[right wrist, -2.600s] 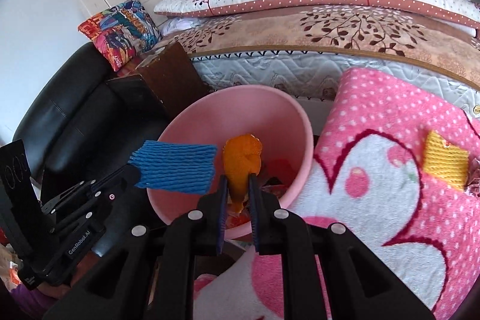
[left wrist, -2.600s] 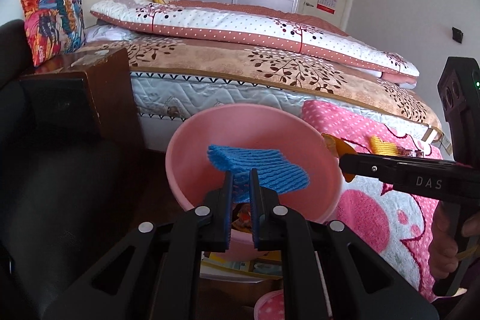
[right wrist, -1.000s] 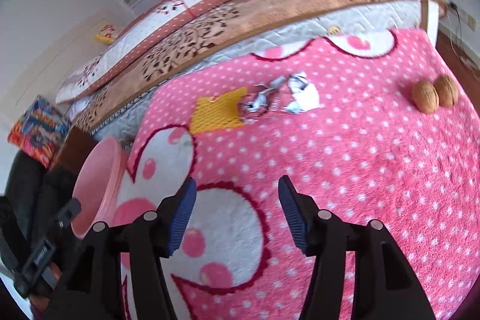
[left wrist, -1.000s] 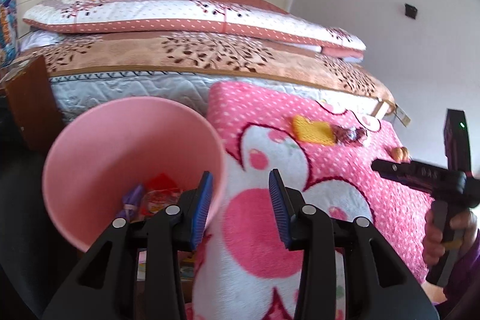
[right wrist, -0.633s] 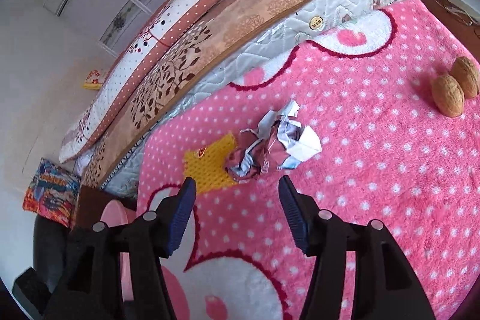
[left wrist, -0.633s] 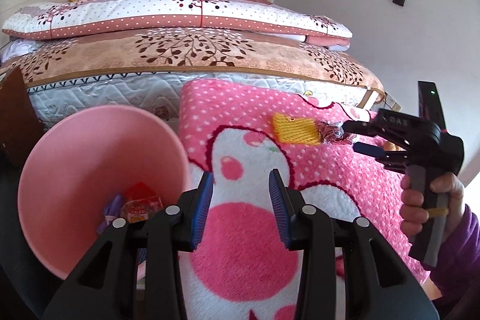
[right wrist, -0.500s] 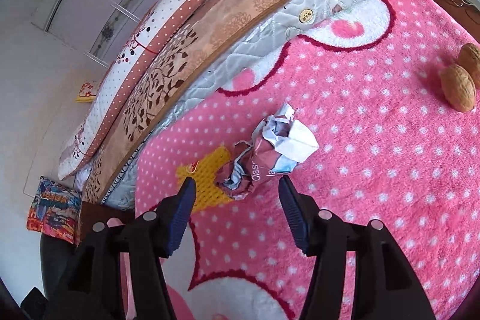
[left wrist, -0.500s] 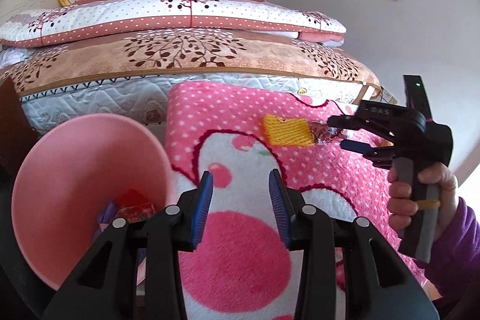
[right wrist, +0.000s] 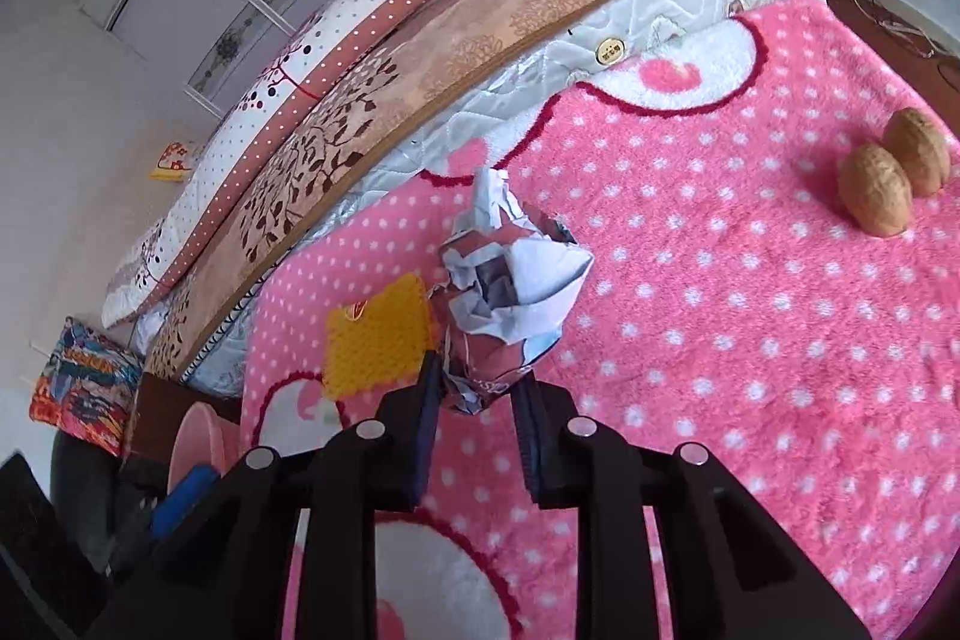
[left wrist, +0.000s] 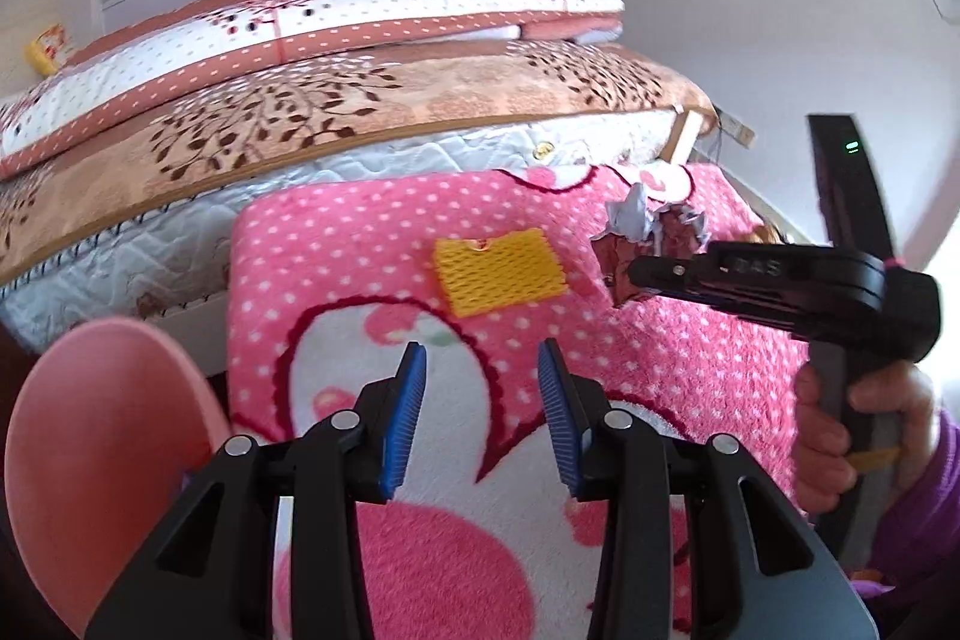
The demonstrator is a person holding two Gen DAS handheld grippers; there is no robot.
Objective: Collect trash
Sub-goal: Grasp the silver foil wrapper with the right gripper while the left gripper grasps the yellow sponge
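Observation:
A crumpled paper wrapper [right wrist: 510, 292] lies on the pink dotted blanket [right wrist: 720, 310]. My right gripper [right wrist: 477, 394] has its jaws on either side of the wrapper's near end, narrowed around it. The wrapper also shows in the left wrist view [left wrist: 648, 232], at the right gripper's tip [left wrist: 636, 274]. A yellow foam net piece [left wrist: 501, 271] lies flat to the wrapper's left; it also shows in the right wrist view [right wrist: 378, 334]. My left gripper [left wrist: 480, 412] is open and empty above the blanket, short of the yellow piece. The pink bin [left wrist: 102, 454] stands at the left.
Two walnuts [right wrist: 894, 172] lie on the blanket at the right. A bed with a brown leaf-print cover [left wrist: 360, 100] runs behind the blanket. A colourful cushion [right wrist: 84, 388] and a dark sofa are at the far left beside the bin.
Both grippers let go of the blue net and the orange piece at the bin and opened. Both moved right over the blanket; the right one reached the crumpled wrapper and narrowed around it.

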